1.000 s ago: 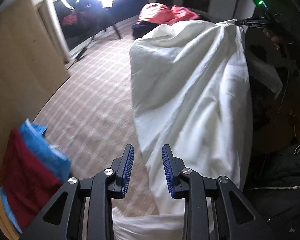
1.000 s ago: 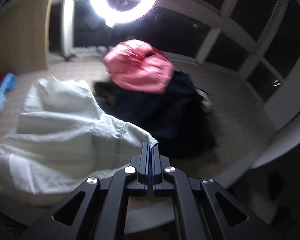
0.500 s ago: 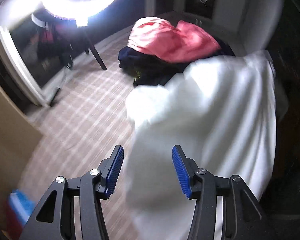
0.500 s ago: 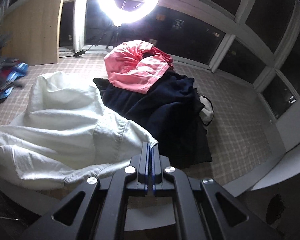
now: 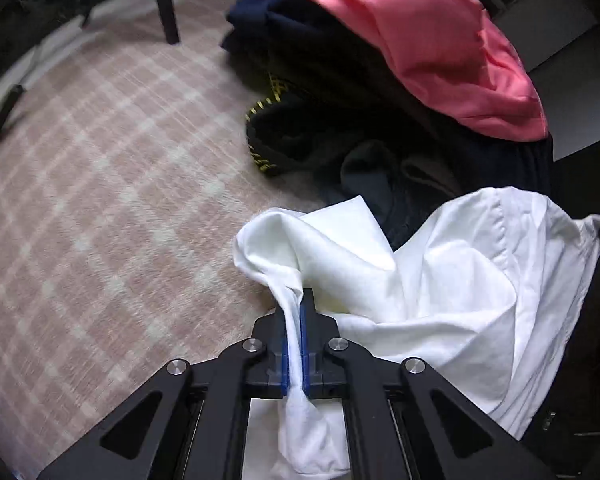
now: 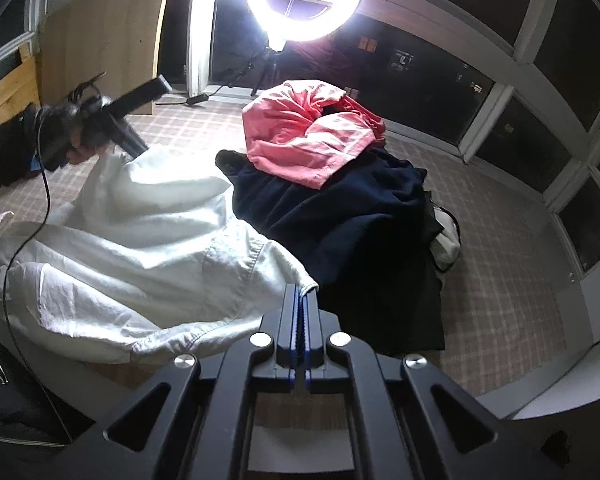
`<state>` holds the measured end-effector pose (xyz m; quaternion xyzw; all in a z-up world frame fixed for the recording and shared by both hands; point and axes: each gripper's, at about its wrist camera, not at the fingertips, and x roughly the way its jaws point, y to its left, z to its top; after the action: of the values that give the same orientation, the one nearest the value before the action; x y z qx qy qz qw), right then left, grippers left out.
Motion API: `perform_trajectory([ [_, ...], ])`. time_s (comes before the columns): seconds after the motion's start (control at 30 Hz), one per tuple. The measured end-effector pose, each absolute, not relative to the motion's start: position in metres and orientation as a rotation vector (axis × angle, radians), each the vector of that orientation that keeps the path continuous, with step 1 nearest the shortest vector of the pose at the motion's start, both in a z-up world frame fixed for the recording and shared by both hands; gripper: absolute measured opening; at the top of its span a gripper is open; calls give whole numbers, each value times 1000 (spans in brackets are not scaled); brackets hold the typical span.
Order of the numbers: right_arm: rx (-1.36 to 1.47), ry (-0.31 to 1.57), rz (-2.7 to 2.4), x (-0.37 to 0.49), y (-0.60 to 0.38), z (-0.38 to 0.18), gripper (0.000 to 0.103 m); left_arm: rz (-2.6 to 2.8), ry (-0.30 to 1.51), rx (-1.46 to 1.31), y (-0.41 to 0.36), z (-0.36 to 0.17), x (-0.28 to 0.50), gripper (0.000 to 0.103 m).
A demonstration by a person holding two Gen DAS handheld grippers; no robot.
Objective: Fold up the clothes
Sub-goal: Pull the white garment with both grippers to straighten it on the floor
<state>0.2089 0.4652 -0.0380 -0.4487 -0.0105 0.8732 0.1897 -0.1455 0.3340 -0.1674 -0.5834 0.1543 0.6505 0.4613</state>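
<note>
Now: grasp step | left gripper (image 5: 295, 312) has just been closing, pinching a bunched edge of the white shirt (image 5: 432, 280) over the checked carpet (image 5: 100, 184) | right gripper (image 6: 301, 308) clamped on its hem | next: spread flat | earlier: left jaws apart, empty.

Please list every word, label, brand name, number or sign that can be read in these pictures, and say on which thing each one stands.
None can be read.
White shirt: no print or label shows.
Pink garment: plain.
Dark clothes: no text; the yellow marks at one edge, seen in the left wrist view, are a pattern, not letters.
Small lit spots behind the window panes: too small and blurred to read.
</note>
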Motion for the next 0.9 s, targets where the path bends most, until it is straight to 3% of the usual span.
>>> perform_trajectory([
  [0.1,-1242,-69,2482,199,465,-28,2,1709,256,-1371,294,-133,-144,3],
  [0.23,-1206,-148,2537,173,464,-10,2,1986,98,-1225,200,-46,-133,3],
  [0.4,-1180,-228,2673,115,453,-1,2,2288,48,-1084,82,23,-73,3],
  [0.43,-1205,-256,2690,100,448,-10,2,2325,41,-1073,62,27,-58,4],
  [0.57,-1323,-362,2741,45,424,-48,2,2350,54,-1367,15,-44,-19,16],
  [0.63,-1369,-421,2737,32,416,-61,2,2347,64,-1543,-6,-81,-6,12],
  [0.77,-1419,-483,2738,19,409,-74,2,2408,51,-1526,-24,-70,3,12],
  [0.87,-1416,-478,2744,22,410,-68,2,2384,121,-1408,-3,-39,-7,28],
  [0.9,-1414,-476,2746,24,411,-66,2,2346,161,-1376,10,-36,-16,41],
])
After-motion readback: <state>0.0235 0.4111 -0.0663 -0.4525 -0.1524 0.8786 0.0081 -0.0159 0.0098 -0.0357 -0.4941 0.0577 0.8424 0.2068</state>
